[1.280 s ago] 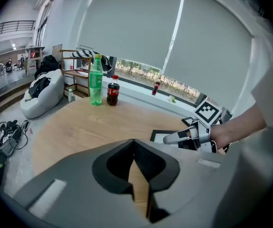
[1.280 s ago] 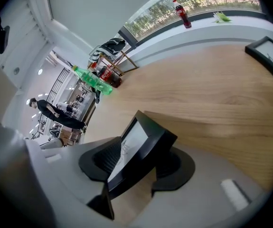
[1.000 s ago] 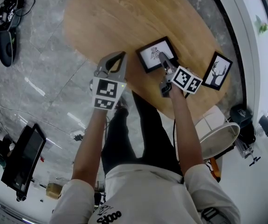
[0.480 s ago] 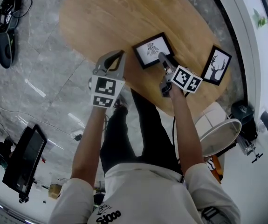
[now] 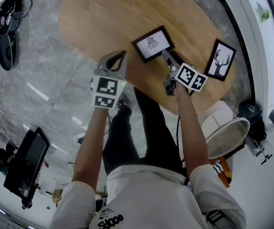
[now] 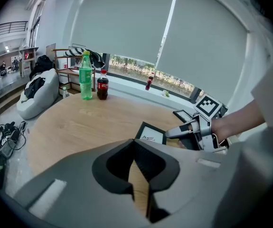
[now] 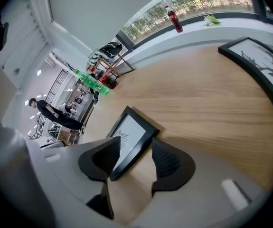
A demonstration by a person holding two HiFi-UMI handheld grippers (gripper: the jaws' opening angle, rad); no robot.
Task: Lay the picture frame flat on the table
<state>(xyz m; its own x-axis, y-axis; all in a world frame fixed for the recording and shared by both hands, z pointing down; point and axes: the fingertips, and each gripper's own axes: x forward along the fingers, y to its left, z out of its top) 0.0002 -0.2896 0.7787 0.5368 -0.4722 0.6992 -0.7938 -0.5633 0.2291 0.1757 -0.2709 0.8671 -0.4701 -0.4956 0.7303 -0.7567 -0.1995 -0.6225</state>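
Black picture frame, white inside with a dark sketch — on a pale, wood-grained table.

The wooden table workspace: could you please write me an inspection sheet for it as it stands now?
Surface: oval wooden table, mostly bare.
Job's things: black-framed line-drawing picture, apparently lying flat.
Clutter: black-framed antler picture near the table's edge; green bottle and cola bottle at the far side.
Grippers: left gripper shut, empty; right gripper open, jaws astride the line-drawing picture's edge.
Cables: black tangle on the floor.
Surroundings: grey stone floor, white beanbag.
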